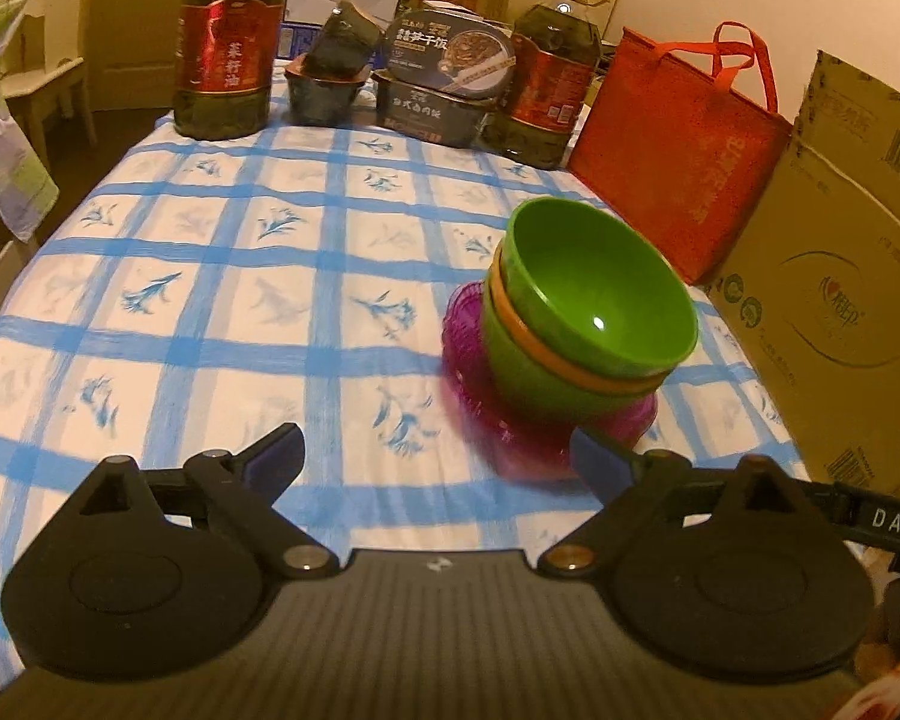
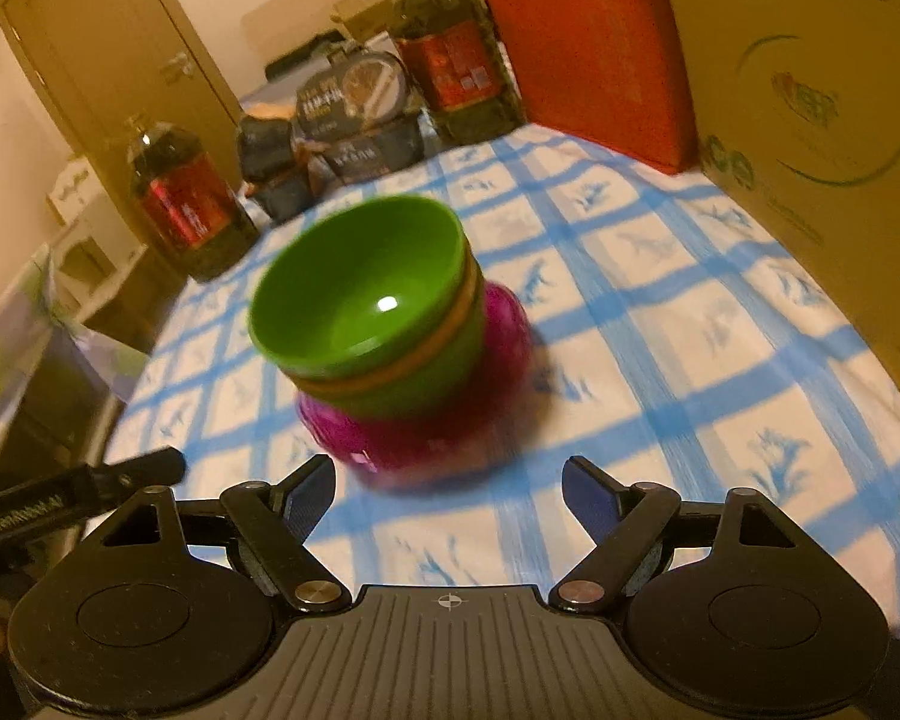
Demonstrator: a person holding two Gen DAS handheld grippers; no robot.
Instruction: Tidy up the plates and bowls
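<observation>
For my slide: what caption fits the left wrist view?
Open left gripper beside stacked green bowls on purple plates.

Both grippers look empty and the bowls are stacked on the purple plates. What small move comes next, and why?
Probably ease both hands a little further back. The left gripper and right gripper stand open and empty, and the green bowls sit nested on the purple plates, leaning slightly. I see no loose dish on the checked tablecloth.

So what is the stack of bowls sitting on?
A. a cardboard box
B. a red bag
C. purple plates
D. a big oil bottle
C: the stack of bowls, green with an orange rim showing between, rests on the purple plates on the checked tablecloth.
</observation>
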